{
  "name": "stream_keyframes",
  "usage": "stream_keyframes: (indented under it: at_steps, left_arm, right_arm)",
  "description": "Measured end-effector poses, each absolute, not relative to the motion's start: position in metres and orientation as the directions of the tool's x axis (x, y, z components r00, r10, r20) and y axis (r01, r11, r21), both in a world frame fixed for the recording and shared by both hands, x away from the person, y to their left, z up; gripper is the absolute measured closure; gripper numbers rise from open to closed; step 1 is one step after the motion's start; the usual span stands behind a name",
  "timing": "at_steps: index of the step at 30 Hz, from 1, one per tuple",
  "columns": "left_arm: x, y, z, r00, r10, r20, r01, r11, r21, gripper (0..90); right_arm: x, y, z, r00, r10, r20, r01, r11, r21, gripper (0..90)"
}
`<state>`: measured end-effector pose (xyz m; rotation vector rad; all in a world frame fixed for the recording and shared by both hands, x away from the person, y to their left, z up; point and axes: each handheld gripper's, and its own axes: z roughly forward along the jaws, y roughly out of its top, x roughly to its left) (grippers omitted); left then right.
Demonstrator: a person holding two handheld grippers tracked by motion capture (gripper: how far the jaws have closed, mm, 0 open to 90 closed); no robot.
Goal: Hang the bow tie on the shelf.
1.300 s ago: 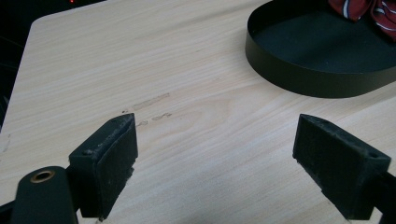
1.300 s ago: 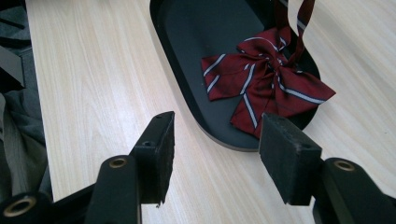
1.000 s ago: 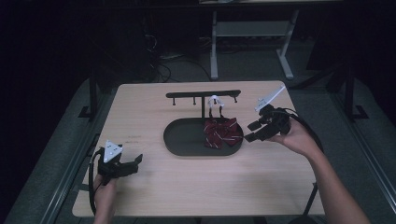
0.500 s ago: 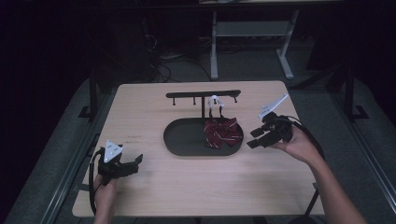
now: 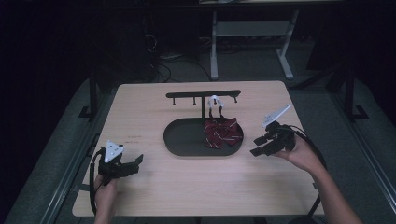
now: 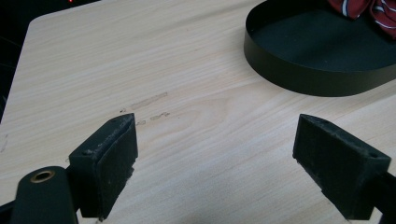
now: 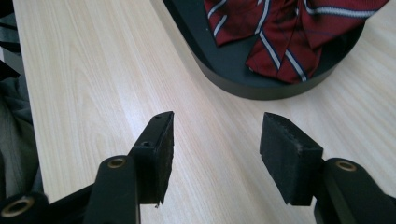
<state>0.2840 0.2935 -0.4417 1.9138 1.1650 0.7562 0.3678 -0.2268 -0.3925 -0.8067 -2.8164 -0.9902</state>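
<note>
left gripper [image 5: 132, 164]: jaws spread wide, sitting low, nothing in them
right gripper [image 5: 259, 145]: jaws apart too, empty, tilted down

Tray [image 5: 187, 140] sits mid-tabletop [image 5: 154, 186], slightly toward the far side. Striped cloth [image 5: 223, 133] lies in the tray's right end. Hook rack [image 5: 203, 94] stands just behind the tray, its post at the tray's far rim; a small clip [image 5: 215, 100] hangs from the rack above the cloth. Left claw [image 5: 135, 162] near the front-left corner, well apart from the tray. Right claw [image 5: 258, 145] just right of the tray.
</note>
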Motion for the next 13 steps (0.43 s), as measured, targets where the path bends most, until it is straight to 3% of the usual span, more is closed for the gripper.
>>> stream_keyframes:
  at_steps: [13]
  left_arm:
    - [0.285, 0.293, -0.442, 0.412, 0.906, 0.099, 0.458, -0.299, 0.837, 13.5]
  right_arm:
    - [0.353, -0.238, -0.412, -0.850, 0.479, 0.220, 0.509, 0.637, 0.579, 43.3]
